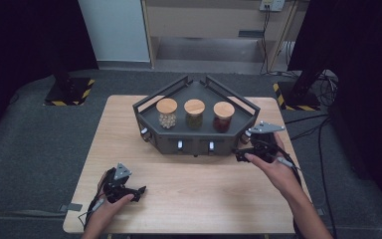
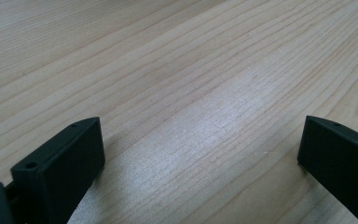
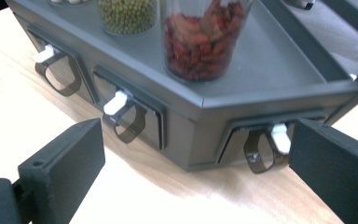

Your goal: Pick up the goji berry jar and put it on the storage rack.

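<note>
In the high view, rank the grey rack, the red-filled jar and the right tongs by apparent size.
1. grey rack, by far the largest.
2. right tongs and red-filled jar: they look about alike, and the tongs sit nearer the camera, so no ranking.

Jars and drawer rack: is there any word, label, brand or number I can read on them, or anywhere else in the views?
No readable text anywhere.
Jars: plain wooden lids, clear glass, no labels.
Rack: bare grey front; the drawer pulls are unmarked.
Right gripper, open near the rack, and the left gripper: plain black, no markings.
Wall socket: too small to tell.
</note>
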Demonstrator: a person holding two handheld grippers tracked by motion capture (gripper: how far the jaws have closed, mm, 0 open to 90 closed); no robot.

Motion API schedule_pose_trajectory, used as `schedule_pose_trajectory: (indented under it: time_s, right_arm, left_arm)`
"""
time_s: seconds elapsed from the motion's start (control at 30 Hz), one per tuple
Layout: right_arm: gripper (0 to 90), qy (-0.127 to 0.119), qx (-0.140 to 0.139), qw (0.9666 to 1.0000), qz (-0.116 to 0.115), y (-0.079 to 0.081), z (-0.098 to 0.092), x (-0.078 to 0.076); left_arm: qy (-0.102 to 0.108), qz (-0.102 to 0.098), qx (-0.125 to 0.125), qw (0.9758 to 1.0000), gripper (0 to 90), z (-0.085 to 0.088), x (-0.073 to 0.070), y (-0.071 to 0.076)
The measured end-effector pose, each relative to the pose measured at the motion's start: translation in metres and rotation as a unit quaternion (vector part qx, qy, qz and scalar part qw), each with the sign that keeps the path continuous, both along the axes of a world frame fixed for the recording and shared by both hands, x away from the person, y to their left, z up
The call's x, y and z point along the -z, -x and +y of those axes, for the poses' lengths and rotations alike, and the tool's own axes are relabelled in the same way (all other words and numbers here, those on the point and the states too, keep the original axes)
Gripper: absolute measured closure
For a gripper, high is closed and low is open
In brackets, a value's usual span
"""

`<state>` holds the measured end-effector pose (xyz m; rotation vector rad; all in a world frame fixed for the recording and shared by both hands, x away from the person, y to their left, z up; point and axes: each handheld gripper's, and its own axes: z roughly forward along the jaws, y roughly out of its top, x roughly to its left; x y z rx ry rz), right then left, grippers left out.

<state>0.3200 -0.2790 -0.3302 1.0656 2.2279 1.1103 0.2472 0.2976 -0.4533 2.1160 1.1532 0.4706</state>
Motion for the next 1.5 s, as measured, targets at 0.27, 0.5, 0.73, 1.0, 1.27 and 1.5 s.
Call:
schedule_pose_trajectory:
  time_s: [0.27, 0.5, 0.73, 1.0, 1.27, 1.5]
  right_arm:
    - [4.0, -0.002, 0.006, 0.9999, 0.009, 0.010, -0.006, 0.018]
    - [4.1, -0.002, 0.011, 0.9997, 0.022, 0.016, -0.009, 0.034]
    - [4.4, -0.005, 0.012, 0.9993, 0.036, 0.023, -0.011, 0.053]
    - [4.6, 0.000, 0.014, 0.9984, 0.055, 0.032, -0.011, 0.074]
    - [4.7, 0.003, 0.009, 0.9976, 0.069, 0.041, -0.008, 0.092]
    - [4.7, 0.021, 0.001, 0.9971, 0.073, 0.047, 0.004, 0.104]
  left_arm:
    - [0.000, 0.000, 0.000, 1.0000, 0.0, 0.000, 0.000, 0.000]
    - [0.000, 0.000, 0.000, 1.0000, 0.0, 0.000, 0.000, 0.000]
    - [0.000, 0.000, 0.000, 1.0000, 0.0, 0.000, 0.000, 0.000]
    - [0.000, 0.000, -0.001, 1.0000, 0.0, 0.000, 0.000, 0.000]
    - [0.000, 0.000, -0.001, 1.0000, 0.0, 0.000, 0.000, 0.000]
    - [0.000, 0.000, -0.001, 1.0000, 0.0, 0.000, 0.000, 0.000]
